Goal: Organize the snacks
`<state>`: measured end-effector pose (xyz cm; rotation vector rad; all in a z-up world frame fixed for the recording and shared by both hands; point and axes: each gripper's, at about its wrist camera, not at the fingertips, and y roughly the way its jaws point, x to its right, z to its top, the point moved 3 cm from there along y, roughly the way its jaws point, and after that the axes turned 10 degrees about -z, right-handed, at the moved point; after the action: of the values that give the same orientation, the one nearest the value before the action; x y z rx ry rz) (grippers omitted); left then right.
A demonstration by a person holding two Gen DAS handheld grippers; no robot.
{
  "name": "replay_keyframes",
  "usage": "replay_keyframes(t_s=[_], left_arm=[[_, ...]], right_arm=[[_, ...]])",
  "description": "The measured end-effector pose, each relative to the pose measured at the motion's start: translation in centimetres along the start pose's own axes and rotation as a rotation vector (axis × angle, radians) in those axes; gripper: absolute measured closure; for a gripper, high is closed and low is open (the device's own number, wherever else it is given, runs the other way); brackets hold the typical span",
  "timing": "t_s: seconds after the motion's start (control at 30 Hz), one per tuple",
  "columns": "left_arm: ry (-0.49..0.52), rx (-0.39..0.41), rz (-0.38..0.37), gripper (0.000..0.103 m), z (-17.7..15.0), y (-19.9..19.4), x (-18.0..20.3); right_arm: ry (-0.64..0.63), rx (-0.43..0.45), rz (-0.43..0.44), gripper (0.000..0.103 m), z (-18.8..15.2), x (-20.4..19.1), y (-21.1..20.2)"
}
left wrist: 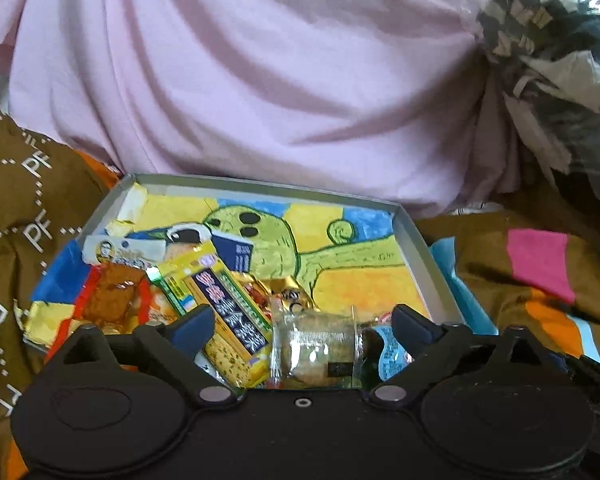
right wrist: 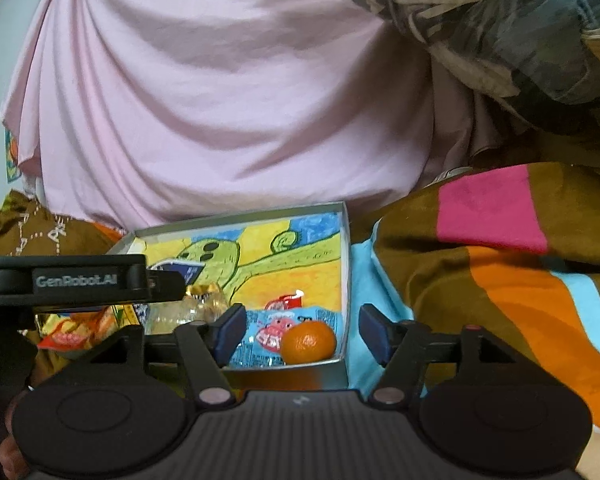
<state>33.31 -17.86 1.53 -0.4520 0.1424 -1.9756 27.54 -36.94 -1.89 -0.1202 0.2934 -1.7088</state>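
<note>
A shallow grey box (left wrist: 260, 184) lined with a yellow and green drawing lies on a blanket. Several snacks fill its near part: a yellow packet with a purple label (left wrist: 228, 312), a red packet (left wrist: 112, 300) and a clear-wrapped pastry (left wrist: 316, 344). My left gripper (left wrist: 302, 322) is wide open, and the pastry lies between its fingers untouched. In the right wrist view a mandarin (right wrist: 308, 342) sits in the near right corner of the box (right wrist: 346, 260), on a blue packet (right wrist: 266, 340). My right gripper (right wrist: 302, 332) is open around the mandarin, pads off it.
Pink cloth (left wrist: 260, 80) hangs behind the box. Brown blanket with pink, orange and blue stripes (right wrist: 500, 260) surrounds it. A camouflage bundle in plastic (left wrist: 560, 40) sits at the upper right. The housing of the left gripper (right wrist: 76, 280) crosses the right wrist view at left.
</note>
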Motion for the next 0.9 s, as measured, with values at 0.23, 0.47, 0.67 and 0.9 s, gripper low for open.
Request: replay_keyframes(t_s=[0.23, 0.47, 0.67, 0.9], left_arm=[[-0.006, 0.044, 0.035, 0.001, 1.3, -2.2, -0.4], [-0.013, 0.075, 0.076, 0.001, 1.9, -5.0, -1.0], [0.000, 0.100, 0.127, 0.001, 1.7, -8.0, -1.5], [0.012, 0.130, 0.162, 0.001, 1.3, -11.1, -1.5]], right_arm=[[0.043, 0.035, 0.012, 0.016, 1.2, 0.5, -1.2], [0.048, 0.069, 0.019, 0.006, 1.9, -0.2, -2.8], [0.052, 0.111, 0.016, 0.003, 2.4, -0.6, -4.8], [0.062, 0.134, -0.006, 0.000, 2.3, -0.5, -7.4]])
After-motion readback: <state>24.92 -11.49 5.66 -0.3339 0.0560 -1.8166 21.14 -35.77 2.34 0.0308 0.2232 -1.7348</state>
